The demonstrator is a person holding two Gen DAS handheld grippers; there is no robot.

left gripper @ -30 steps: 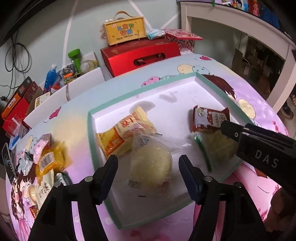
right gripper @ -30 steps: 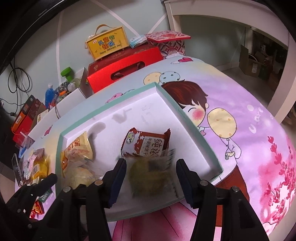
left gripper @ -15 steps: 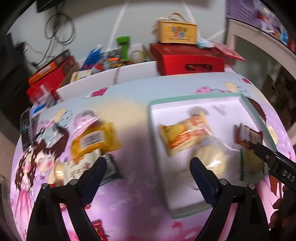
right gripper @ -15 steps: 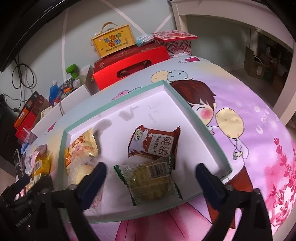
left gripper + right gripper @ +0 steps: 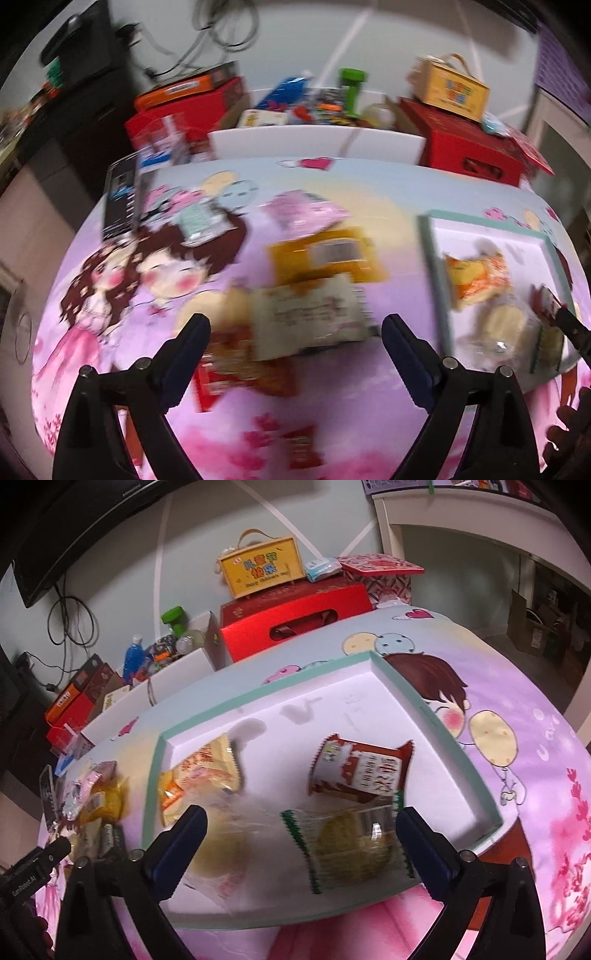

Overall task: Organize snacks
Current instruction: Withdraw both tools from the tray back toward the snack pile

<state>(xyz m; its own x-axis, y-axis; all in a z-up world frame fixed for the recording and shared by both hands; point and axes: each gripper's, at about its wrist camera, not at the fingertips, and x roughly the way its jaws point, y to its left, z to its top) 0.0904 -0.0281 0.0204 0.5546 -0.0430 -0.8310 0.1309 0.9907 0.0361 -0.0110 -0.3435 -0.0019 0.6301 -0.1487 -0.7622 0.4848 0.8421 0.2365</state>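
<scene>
My left gripper [image 5: 293,325] is open above loose snacks on the cartoon tablecloth, with nothing between its fingers. Under it lie a white packet [image 5: 310,314], a yellow packet [image 5: 325,254] and red packets [image 5: 240,373], all blurred. My right gripper [image 5: 301,814] is open over the white tray [image 5: 443,731] with the teal rim. A green-edged clear packet [image 5: 347,845] lies loose on the tray floor between its fingers. Also in the tray are a clear packet with a pale cake [image 5: 221,842], an orange-yellow packet [image 5: 199,775] and a red-and-white packet [image 5: 362,771].
A pink packet [image 5: 303,210], a pale green packet [image 5: 199,221] and a dark phone-like slab [image 5: 120,195] lie further out on the cloth. Behind the table stand a red box [image 5: 295,624], a yellow carry box [image 5: 262,568] and a white bin [image 5: 317,142] of clutter.
The left gripper opened, left the pale cake packet in the tray and swung left over the loose snacks. The right gripper opened and left the green-edged packet lying in the tray.
</scene>
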